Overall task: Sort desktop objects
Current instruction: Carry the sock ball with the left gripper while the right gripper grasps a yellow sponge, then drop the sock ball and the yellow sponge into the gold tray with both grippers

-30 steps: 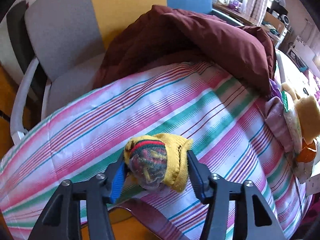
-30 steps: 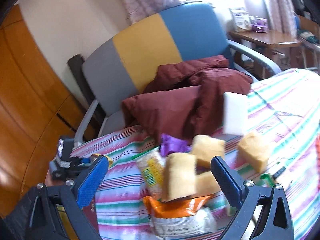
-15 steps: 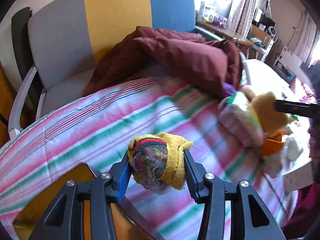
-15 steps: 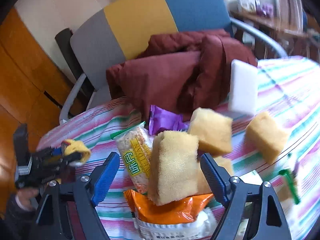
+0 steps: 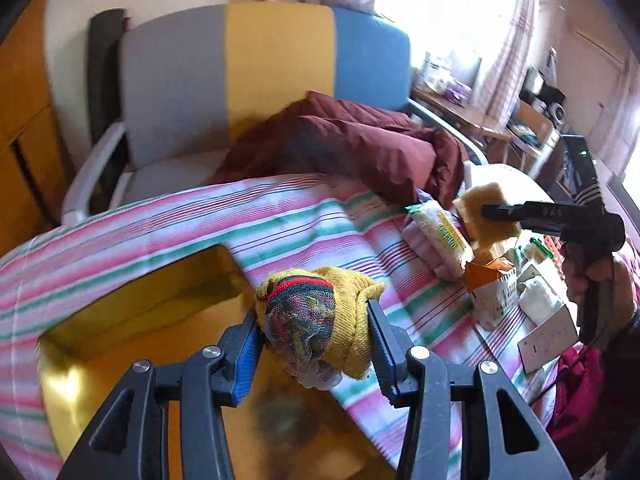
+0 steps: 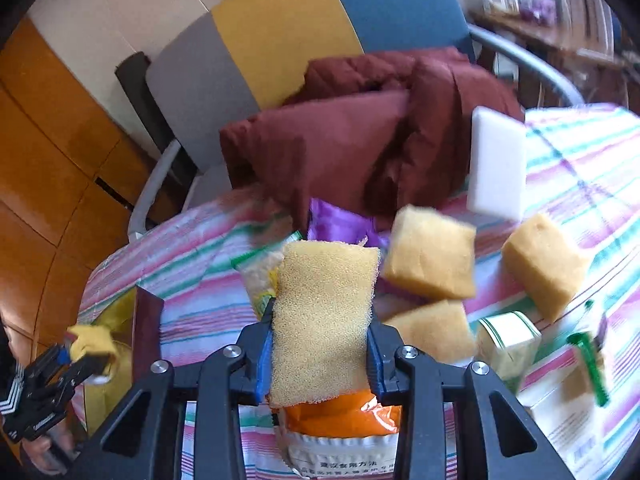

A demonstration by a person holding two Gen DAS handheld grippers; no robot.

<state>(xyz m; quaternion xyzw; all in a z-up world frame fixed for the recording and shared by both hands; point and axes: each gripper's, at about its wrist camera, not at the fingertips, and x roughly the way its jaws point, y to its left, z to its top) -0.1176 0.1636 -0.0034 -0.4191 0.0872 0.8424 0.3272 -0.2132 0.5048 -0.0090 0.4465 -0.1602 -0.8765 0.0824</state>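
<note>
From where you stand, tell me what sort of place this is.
Probably a lived-in room at home: a table under a striped cloth, a padded armchair with a maroon jacket, and curtains at a bright window.

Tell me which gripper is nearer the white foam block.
Right. The right gripper, shut on a yellow sponge, sits just short of the white foam block; the left gripper is far across the table.

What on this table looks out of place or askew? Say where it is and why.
A maroon jacket spills from the chair onto the striped cloth. A white block stands on end against it. The yellow sponges lie tumbled at odd angles among snack packets.
</note>
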